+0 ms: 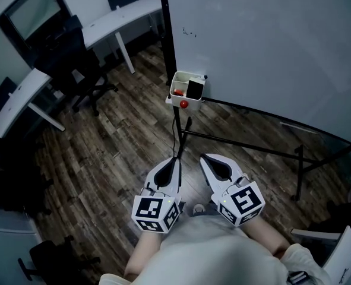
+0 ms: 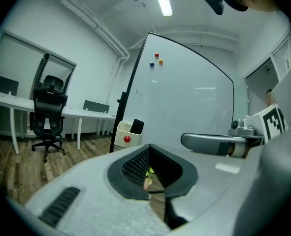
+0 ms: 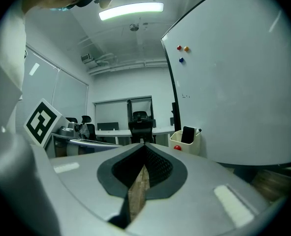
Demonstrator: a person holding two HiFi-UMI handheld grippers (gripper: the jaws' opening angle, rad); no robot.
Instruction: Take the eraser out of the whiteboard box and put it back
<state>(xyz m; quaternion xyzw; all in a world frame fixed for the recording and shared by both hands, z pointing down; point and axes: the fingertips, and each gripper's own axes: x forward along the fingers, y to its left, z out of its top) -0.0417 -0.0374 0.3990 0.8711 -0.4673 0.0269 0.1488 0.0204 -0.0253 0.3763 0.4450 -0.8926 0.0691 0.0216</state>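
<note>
A cream whiteboard box (image 1: 180, 91) hangs at the lower left corner of the whiteboard (image 1: 270, 46), with a red magnet (image 1: 183, 104) on its front. A black eraser (image 1: 195, 89) stands upright inside it. The box (image 2: 123, 134) and eraser (image 2: 137, 127) lie ahead in the left gripper view, and the box (image 3: 183, 142) and eraser (image 3: 188, 134) also show in the right gripper view. My left gripper (image 1: 176, 160) and right gripper (image 1: 204, 158) are side by side, well short of the box and pointing toward it. Both are shut with nothing held.
The whiteboard's black stand legs (image 1: 240, 144) run across the wooden floor to the right of the grippers. A black office chair (image 1: 74, 58) and white desks (image 1: 122, 19) stand at the left and back. Three small magnets (image 2: 156, 59) sit high on the board.
</note>
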